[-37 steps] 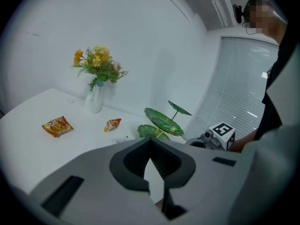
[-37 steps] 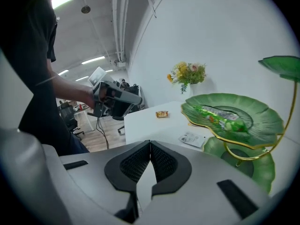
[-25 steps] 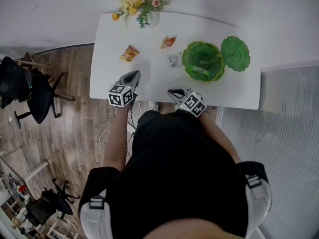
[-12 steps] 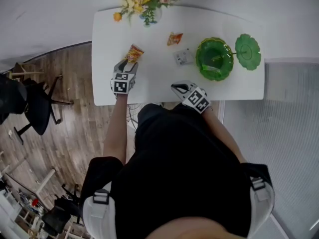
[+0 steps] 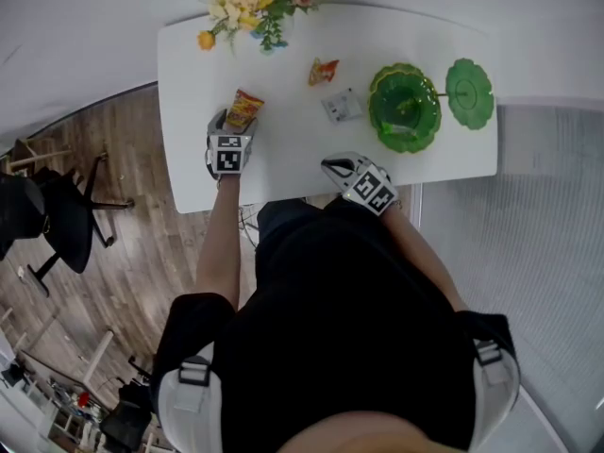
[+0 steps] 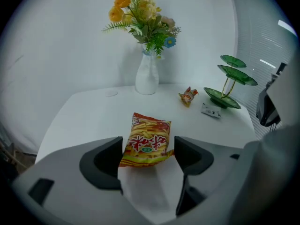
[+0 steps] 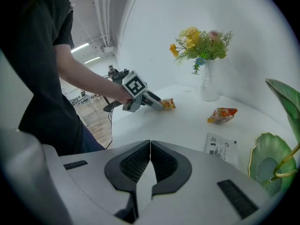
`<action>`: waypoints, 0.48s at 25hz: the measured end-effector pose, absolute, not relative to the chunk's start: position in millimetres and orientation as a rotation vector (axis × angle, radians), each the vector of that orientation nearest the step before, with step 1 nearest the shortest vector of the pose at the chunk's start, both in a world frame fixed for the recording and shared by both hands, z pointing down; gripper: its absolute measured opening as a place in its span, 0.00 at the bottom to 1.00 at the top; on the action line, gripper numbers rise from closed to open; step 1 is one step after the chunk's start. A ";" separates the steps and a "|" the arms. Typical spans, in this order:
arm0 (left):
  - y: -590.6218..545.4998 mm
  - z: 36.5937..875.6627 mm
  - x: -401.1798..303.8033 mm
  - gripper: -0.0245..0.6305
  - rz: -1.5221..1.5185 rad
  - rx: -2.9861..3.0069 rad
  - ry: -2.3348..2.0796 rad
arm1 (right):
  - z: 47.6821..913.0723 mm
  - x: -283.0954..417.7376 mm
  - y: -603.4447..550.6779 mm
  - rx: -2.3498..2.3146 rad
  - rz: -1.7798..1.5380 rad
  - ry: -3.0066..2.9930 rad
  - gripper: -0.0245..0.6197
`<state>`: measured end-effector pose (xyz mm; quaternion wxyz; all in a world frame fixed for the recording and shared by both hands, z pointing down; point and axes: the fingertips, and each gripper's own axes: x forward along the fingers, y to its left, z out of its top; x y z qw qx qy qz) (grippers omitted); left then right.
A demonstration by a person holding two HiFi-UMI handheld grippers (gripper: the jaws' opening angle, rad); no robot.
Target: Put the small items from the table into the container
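Left claw [image 6: 147, 154], jaws opening wide, straddles an ungripped chip packet [image 6: 147, 139] lying on the white table [image 5: 288, 144]; right claw [image 7: 150, 149], pinched closed and empty, hovers at the table's near edge.

Snack bags: two, one red-and-yellow printed chip bag [image 6: 146, 142] and one smaller orange-red crinkled foil packet [image 6: 188, 95].
Sachets: one flat white paper sachet [image 6: 211, 110] with dark print.
Containers: one green leaf-shaped tiered dish [image 5: 404, 109].
Vases: one white ceramic vase [image 6: 146, 76], holding one bunch of yellow, orange and pink flowers [image 6: 140, 15].
Tables: one white rectangular table [image 5: 293, 149].
Grippers: two, my left gripper [image 5: 234, 125] and my right gripper [image 7: 149, 149], with two jaws each. The left pair is opening with the one chip bag between them.
Chairs: I count two, one black office chair [image 5: 47, 215] and a second [image 5: 118, 429].
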<state>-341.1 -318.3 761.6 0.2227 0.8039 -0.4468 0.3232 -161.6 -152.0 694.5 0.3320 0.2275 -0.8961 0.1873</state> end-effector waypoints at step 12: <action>-323.4 758.1 -336.2 0.34 0.847 2.229 -1.238 | 692.2 -152.9 -159.8 0.623 0.479 -2.347 0.07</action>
